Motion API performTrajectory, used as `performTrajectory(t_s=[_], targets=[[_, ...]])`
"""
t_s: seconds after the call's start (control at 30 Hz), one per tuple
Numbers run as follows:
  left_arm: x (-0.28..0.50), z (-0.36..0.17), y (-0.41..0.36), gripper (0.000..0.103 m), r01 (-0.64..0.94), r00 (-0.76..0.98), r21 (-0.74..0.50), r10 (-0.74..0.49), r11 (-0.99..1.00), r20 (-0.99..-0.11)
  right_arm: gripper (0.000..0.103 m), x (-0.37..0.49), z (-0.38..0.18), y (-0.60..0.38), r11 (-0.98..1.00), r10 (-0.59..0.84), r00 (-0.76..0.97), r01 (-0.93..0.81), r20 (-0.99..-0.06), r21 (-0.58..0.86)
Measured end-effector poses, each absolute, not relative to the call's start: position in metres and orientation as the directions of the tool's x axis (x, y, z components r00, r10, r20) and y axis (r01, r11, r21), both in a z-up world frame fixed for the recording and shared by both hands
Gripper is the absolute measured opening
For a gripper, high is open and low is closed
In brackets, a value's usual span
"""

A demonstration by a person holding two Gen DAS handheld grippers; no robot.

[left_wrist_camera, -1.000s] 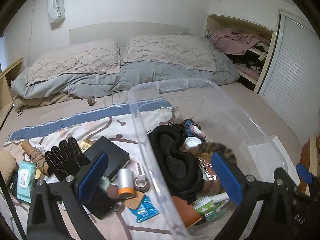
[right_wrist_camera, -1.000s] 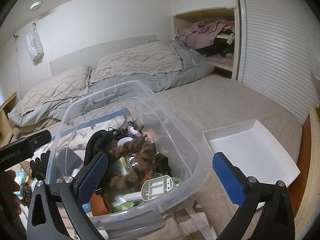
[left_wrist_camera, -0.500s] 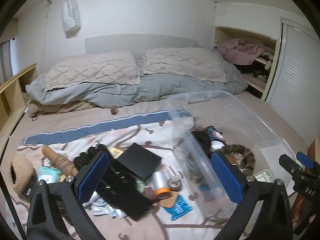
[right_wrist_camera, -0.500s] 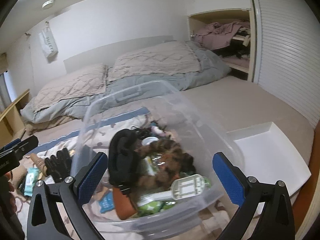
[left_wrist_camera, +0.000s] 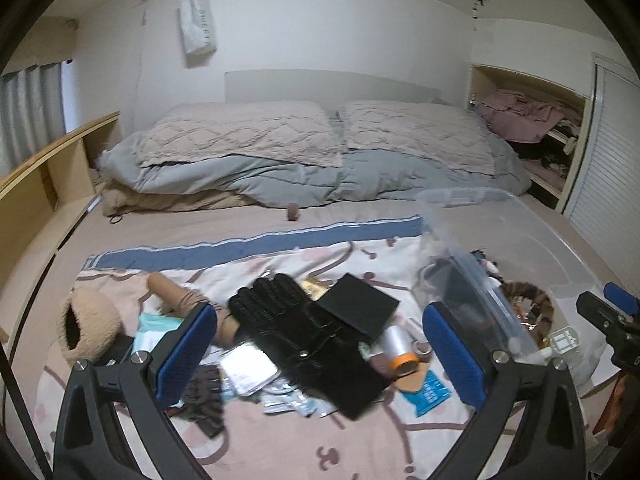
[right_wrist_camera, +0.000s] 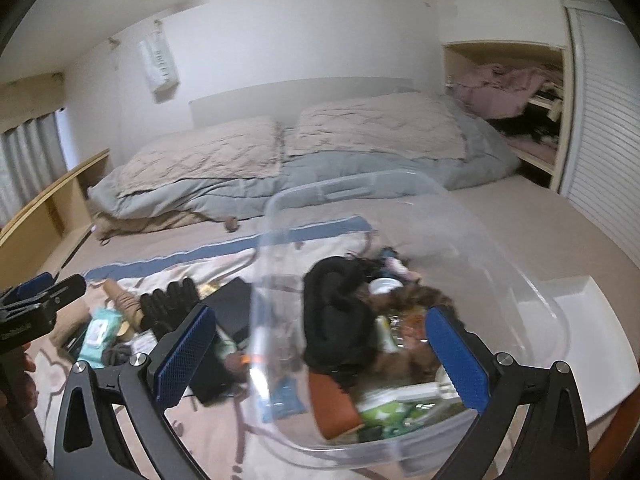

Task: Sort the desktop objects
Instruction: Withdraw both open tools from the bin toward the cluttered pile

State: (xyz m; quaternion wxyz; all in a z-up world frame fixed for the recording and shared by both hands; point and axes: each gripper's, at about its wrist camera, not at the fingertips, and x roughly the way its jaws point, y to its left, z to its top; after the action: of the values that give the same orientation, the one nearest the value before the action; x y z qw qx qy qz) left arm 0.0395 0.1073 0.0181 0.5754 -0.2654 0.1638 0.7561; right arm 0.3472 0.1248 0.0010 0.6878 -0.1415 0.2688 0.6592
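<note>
Clear plastic bin (right_wrist_camera: 472,216), lidless, on the bed at the right side of a patterned blanket (left_wrist_camera: 248,256); contents, heaped: a black padded item (right_wrist_camera: 340,320), a mottled brown furry piece (right_wrist_camera: 416,300), a white round cap (right_wrist_camera: 384,286), an orange-brown flat piece (right_wrist_camera: 334,398), green packaging (right_wrist_camera: 384,414). White tray (right_wrist_camera: 596,320), shallow, just beside the bin on its right. On the blanket, left of the bin: black gloves (left_wrist_camera: 288,316), laid flat with fingers pointing away; a black flat box (left_wrist_camera: 360,306) touching the gloves on the right; a roll of clear tape with an orange core (left_wrist_camera: 396,350) near the box's front corner; a small blue packet (left_wrist_camera: 430,392) in front of the roll; a silvery pouch (left_wrist_camera: 248,368) under the gloves' left edge; a tan rolled cloth (left_wrist_camera: 176,294); a fuzzy tan slipper (left_wrist_camera: 88,324) at far left; a pale green wipes pack (right_wrist_camera: 100,330). Left gripper (left_wrist_camera: 320,354): blue-padded jaws spread wide, nothing between them, held above the gloves and the loose items. Right gripper (right_wrist_camera: 320,356): jaws likewise spread wide, holding nothing, held over the near end of the bin. Behind: two quilted pillows (left_wrist_camera: 240,132) on a grey-blue duvet (left_wrist_camera: 320,180).
</note>
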Motion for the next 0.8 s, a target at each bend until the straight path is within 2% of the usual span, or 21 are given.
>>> performTrajectory(t_s=[0.27, 0.8], targets=[[0.004, 0.015, 0.079, 0.103, -0.938, -0.219, -0.086, 0.767, -0.335, -0.603, 0.103, 0.305, 0.007, 0.130, -0.001, 0.826, -0.078, -0.991, -0.558, 0.137], [-0.041, 0.026, 0.040, 0.103, -0.917, -0.231, -0.148, 0.796, -0.370, -0.559, 0.103, 0.257, 0.013, 0.144, -0.073, 0.820, -0.133, -0.989, -0.557, 0.130]])
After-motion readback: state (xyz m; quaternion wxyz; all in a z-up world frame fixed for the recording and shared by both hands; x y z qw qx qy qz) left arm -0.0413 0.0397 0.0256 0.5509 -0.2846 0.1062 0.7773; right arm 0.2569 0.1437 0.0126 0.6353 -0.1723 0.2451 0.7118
